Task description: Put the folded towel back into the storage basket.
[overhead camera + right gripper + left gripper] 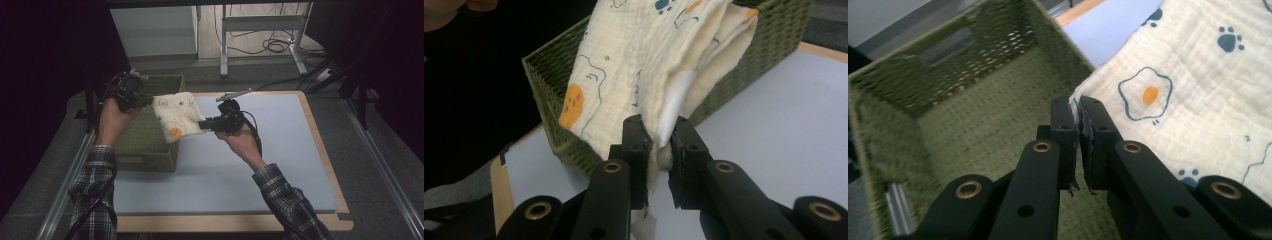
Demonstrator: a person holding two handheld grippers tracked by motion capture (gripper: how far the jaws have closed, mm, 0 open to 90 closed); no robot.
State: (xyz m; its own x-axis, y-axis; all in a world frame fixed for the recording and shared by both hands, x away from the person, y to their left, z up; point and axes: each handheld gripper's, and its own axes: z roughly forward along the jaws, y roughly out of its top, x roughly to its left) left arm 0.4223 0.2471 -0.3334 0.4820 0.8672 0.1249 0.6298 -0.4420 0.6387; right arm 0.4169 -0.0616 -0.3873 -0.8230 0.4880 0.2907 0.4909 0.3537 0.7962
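Folded cream cloth (176, 116) with fried-egg and paw prints held in the air between both grippers, stretched over the right-hand rim of the green woven basket (150, 150).

Left gripper (137, 100): over the basket, near its back rim. Jaws pressed together on one edge of the cloth. In the left gripper view, cloth edge (1079, 116) pinched between the two pads, rest of cloth (1188, 95) fanning out to the right, bare basket floor (973, 125) below and to the left.

Right gripper (207, 124): over the counter (280, 150), just beside the basket's right wall. Jaws pinching the opposite edge of the cloth. In the right gripper view (659, 145), several folded layers bunched between the pads, a small tail of cloth hanging below the jaws; cloth (644, 65) rising away toward the basket (744, 65) behind.

Cloth: off the counter, not resting in the basket. Part above the basket's interior, part above the blue-grey counter surface. Sagging slightly between the two grips, lower edge with an orange print near the basket's right wall; cannot tell if touching the rim.

Basket: on the left side of the counter, upright, open top, nothing seen inside in the left gripper view.

Hands: left hand (114, 117) gripping the left gripper from below-left, right hand (244, 142) gripping the right one from below-right, both in plaid sleeves. Cables trailing from each gripper.
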